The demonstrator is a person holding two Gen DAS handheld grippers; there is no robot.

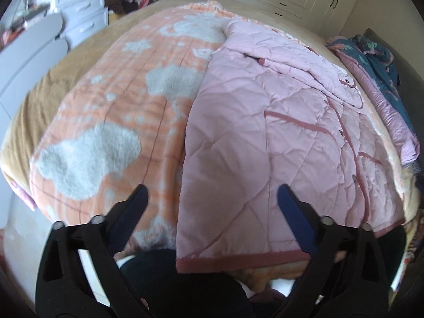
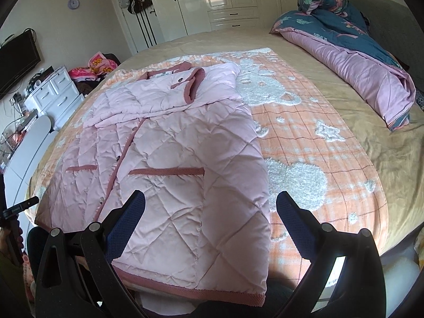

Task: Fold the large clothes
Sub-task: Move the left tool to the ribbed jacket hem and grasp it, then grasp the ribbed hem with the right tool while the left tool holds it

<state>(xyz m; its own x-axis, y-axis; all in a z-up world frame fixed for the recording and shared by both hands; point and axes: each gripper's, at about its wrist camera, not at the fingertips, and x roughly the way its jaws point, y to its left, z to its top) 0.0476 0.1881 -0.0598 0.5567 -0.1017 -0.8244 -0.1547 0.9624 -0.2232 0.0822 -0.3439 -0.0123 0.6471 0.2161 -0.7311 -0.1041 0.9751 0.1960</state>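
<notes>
A large pink quilted jacket [image 1: 265, 143] with dark pink trim lies flat on an orange and white fleece blanket [image 1: 111, 122] on the bed. Its sleeves are folded across the chest near the collar. It also shows in the right wrist view [image 2: 180, 159]. My left gripper [image 1: 212, 198] is open and empty, hovering over the jacket's left side near the hem. My right gripper [image 2: 210, 206] is open and empty above the jacket's lower right part, near the hem [image 2: 196, 291]. Neither gripper touches the cloth.
A rolled blue and purple duvet [image 2: 352, 53] lies at the bed's far right. A white drawer unit [image 2: 55, 92] and pink bedding [image 2: 100, 65] stand left of the bed. White wardrobes [image 2: 212, 0] line the back wall. The bed's near edge is just below the grippers.
</notes>
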